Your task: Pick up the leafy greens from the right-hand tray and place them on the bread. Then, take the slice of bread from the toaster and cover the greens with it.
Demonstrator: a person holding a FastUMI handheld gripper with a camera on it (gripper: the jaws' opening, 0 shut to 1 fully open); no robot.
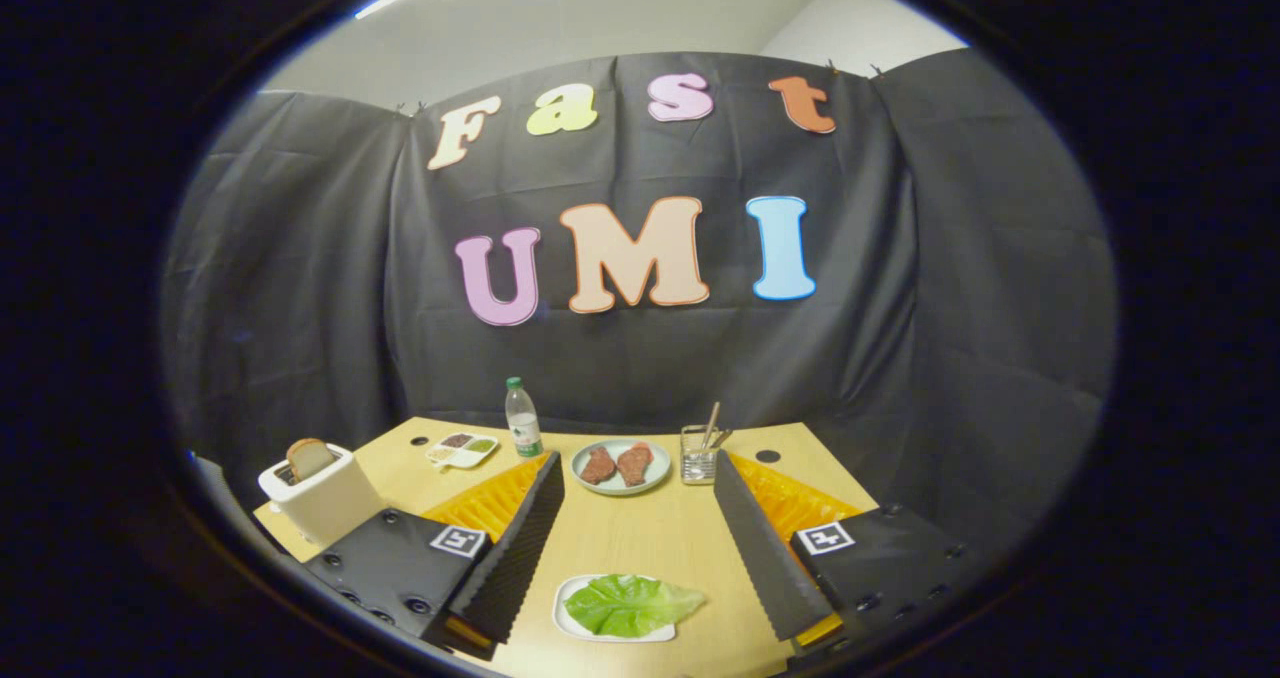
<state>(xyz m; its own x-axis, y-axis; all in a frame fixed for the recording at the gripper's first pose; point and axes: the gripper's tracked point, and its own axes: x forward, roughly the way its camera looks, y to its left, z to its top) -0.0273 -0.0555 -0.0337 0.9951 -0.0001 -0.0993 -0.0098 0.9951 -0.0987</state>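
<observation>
One leaf of leafy greens (632, 604) lies on a small white tray (566, 618) on the table (640, 533), near and centred between the spread, empty tongs (640, 548), its long axis running left to right. Far left, the toaster (322, 498) holds the bread slice (309, 456).

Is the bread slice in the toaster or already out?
In: the bread slice stands upright in the toaster slot. The open tool flanks the greens.
</observation>
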